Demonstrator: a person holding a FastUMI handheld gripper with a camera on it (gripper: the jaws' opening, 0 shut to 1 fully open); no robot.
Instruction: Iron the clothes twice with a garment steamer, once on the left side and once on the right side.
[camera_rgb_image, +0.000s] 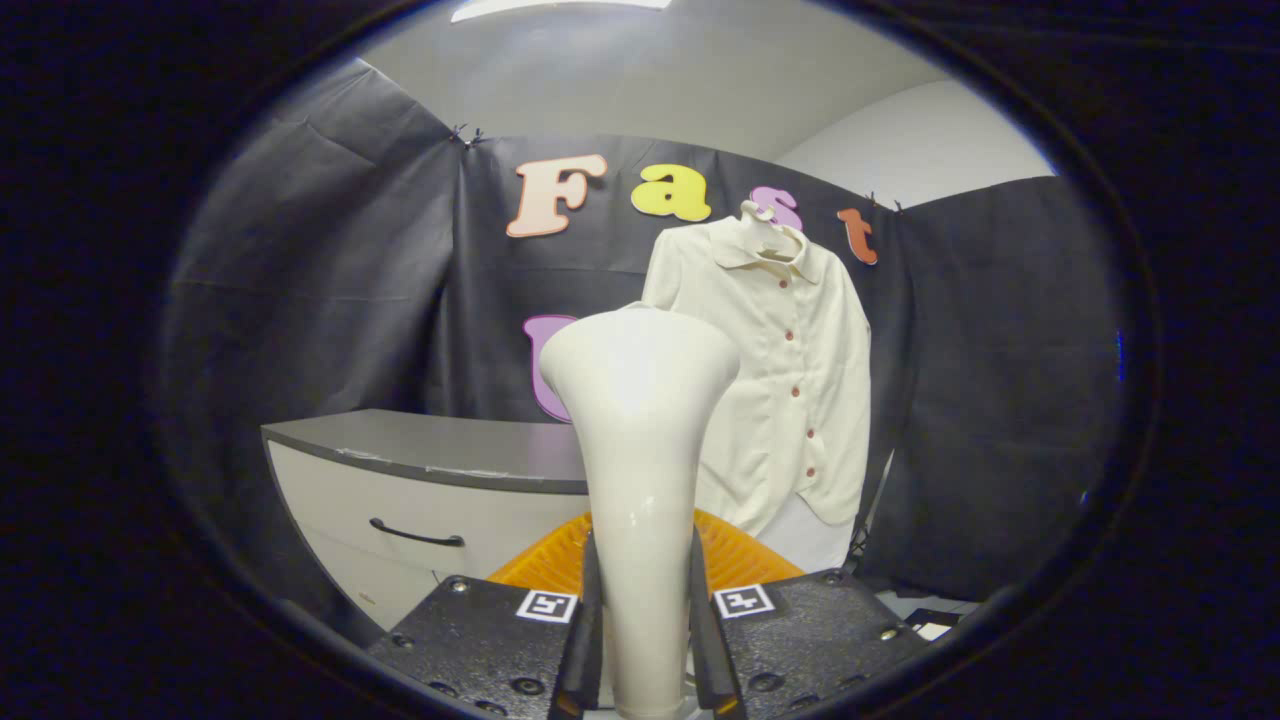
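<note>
The jaws are clamped tight on the garment steamer (640, 450), both fingers (585, 620) pressing flat against the sides of its smooth, glossy handle, one on each side. The gripper (645, 640) holds it upright, the slim neck rising between the fingers and flaring out into a wide, rounded head with a soft sheen on it. Beyond that head hangs the shirt (790, 380), a cream, matte-looking garment on a pale hanger (765, 225), collar open, a line of small reddish buttons running down the front, its hem curving at the bottom. The steamer head overlaps the shirt's near sleeve in the picture, though whether they touch I cannot tell. Just behind the fingers sits something orange and ribbed (740, 550), domed in shape. Off to the side stands a counter (440, 450) with a flat grey top, a pale front and a dark curved drawer handle (415, 535).
</note>
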